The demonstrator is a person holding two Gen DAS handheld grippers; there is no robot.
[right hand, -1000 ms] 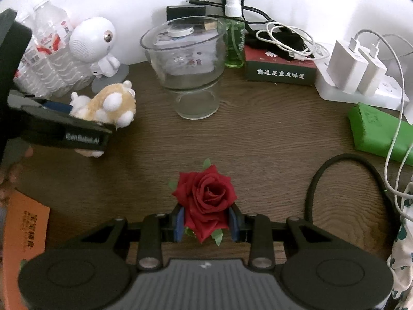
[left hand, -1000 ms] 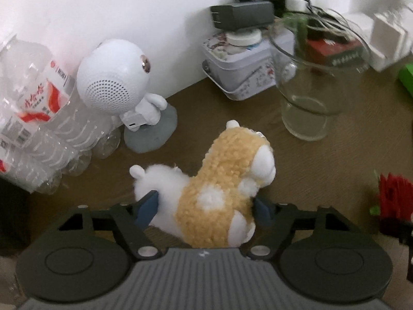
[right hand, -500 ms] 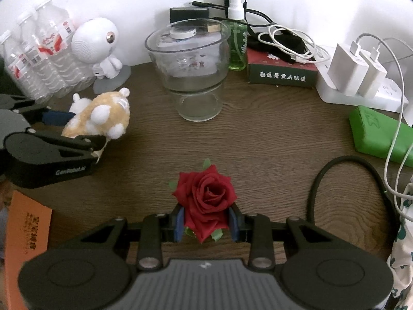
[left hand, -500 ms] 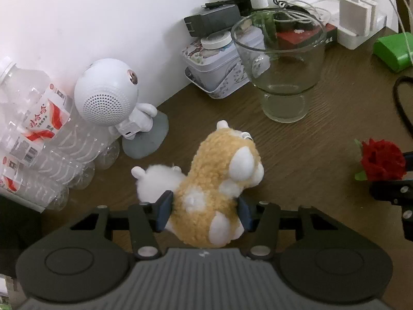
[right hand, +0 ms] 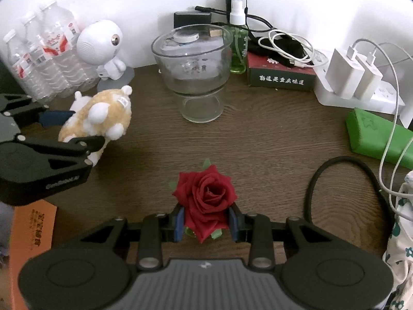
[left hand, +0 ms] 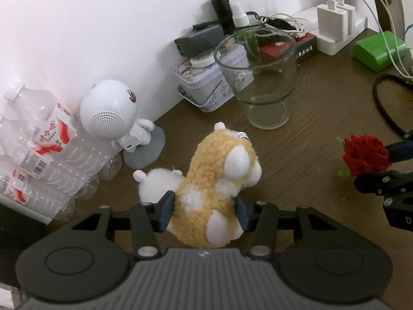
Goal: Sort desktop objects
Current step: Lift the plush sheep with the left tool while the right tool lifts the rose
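My left gripper [left hand: 204, 213] is shut on a tan and white plush toy [left hand: 219, 183], held above the brown desk; the same plush toy [right hand: 100, 118] shows at the left of the right wrist view, between the left gripper's fingers [right hand: 74, 142]. My right gripper [right hand: 206, 222] is shut on a red rose [right hand: 206, 196], low over the desk's middle. That rose [left hand: 365, 155] appears at the right edge of the left wrist view. A clear glass vase [right hand: 192, 69] stands upright farther back, empty.
A white round-headed robot speaker [left hand: 111, 116] and a pack of water bottles [left hand: 38, 149] stand at the back left. A tin [left hand: 204, 82], spray bottle [right hand: 237, 33], green box [right hand: 280, 75], chargers [right hand: 353, 77], green case [right hand: 374, 134] and black cable [right hand: 317, 180] crowd the back and right. An orange box [right hand: 28, 235] lies front left.
The left gripper with the plush toy has drawn back and turned right, away from the speaker and bottles. The right gripper with the rose has barely moved.
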